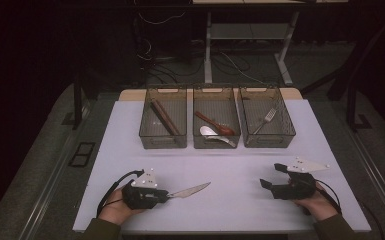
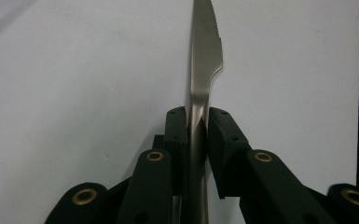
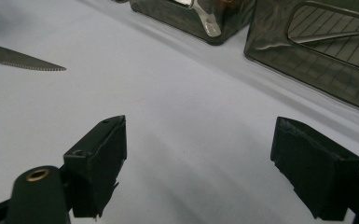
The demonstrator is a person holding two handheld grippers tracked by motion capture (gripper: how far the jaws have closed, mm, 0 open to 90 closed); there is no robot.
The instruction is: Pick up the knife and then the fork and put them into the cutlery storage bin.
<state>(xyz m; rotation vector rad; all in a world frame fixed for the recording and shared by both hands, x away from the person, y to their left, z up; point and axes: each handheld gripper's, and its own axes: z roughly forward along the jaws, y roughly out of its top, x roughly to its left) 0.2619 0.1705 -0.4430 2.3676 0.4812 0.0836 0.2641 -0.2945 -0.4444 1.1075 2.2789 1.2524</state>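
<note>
The left gripper is clamped on the handle of a steel knife, whose serrated blade sticks out level over the white table, pointing toward the right gripper. That one rests low near the table's right edge, jaws wide apart with nothing between them. Beyond stand three dark bins: chopsticks, spoons, a fork.
</note>
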